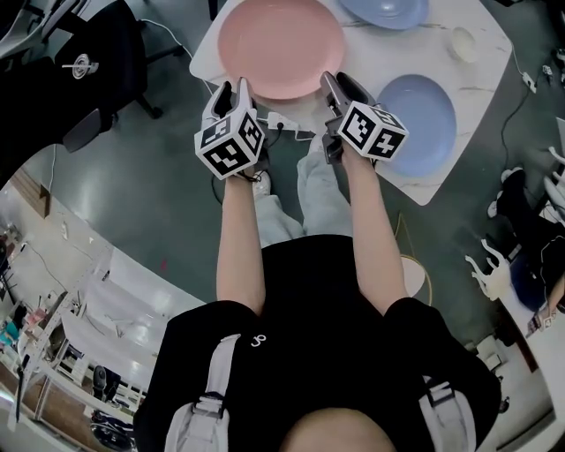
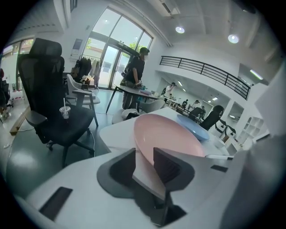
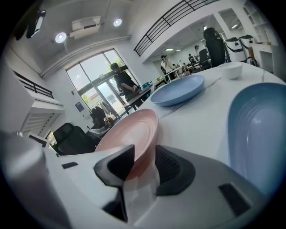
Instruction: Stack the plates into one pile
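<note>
- Step in hand: taking hold of the pink plate (image 1: 281, 44). Both grippers stand at its near rim, one at each side, over the edge of the desk (image 1: 481, 84).
- Left gripper (image 2: 144, 154): jaws apart, with the plate's rim passing between them. The pads do not appear to clamp it yet.
- Right gripper (image 3: 144, 154): jaws apart in the same way, with the rim lying in the gap and no firm clamp visible.
- Position of the task's things: the pink plate lies flat on the desk directly ahead. The near blue plate (image 1: 415, 124) lies to its right, close to the desk's edge. The far blue plate (image 1: 384, 11) lies beyond, at the top of the head view. All three are separate; no pile exists.
- A small white bowl (image 1: 463, 44) stands near the far right corner, clear of the plates.
- Next move, as judged: bring both pairs of jaws together on the rim evenly, lift the plate level, and carry it over a blue plate. An uneven grip would probably tip the plate.
- Appearance: the pink plate is round, shallow and glossy, with a raised, faintly ringed rim. A smooth glaze may slip in the pads.
</note>
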Demonstrator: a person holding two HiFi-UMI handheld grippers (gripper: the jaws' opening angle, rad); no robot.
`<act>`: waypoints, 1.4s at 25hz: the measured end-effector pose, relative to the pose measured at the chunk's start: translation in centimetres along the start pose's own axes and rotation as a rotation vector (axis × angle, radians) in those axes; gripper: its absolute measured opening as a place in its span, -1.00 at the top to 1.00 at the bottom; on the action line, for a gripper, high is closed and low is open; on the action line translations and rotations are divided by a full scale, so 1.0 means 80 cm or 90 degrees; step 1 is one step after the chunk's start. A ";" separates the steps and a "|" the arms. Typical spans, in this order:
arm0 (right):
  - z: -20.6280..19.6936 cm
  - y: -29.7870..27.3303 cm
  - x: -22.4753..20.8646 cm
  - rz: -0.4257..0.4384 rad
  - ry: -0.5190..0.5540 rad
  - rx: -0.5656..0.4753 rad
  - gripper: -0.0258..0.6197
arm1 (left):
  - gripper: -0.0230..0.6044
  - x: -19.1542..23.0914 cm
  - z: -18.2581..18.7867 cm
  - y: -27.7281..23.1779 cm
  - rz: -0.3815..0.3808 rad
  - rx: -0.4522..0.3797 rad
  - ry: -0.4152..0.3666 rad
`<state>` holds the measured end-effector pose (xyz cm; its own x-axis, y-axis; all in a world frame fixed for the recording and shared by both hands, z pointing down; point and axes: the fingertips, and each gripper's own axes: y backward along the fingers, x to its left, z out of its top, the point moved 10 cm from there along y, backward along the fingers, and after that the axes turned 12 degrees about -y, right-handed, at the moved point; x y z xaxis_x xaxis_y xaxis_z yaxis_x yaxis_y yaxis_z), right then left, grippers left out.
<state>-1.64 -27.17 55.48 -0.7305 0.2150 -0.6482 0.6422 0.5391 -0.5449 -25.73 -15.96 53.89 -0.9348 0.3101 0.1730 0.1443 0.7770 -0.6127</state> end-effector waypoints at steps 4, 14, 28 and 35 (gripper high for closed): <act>0.001 -0.017 0.006 -0.003 0.007 0.019 0.50 | 0.55 -0.001 0.002 -0.011 0.009 0.018 -0.022; -0.001 0.014 0.008 -0.013 0.017 0.016 0.54 | 0.58 -0.014 0.001 0.003 -0.004 0.027 -0.031; -0.022 0.132 -0.007 -0.074 -0.016 -0.095 0.53 | 0.59 -0.079 0.011 0.049 -0.107 -0.001 -0.134; -0.029 0.217 -0.052 -0.141 -0.060 -0.180 0.52 | 0.59 -0.159 0.004 0.055 -0.214 -0.008 -0.206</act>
<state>12.04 -16.81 49.93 -0.8114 -0.0007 -0.5845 0.3720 0.7708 -0.5172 -13.27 -16.64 48.72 -0.9832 -0.1456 0.1103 -0.1825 0.8121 -0.5542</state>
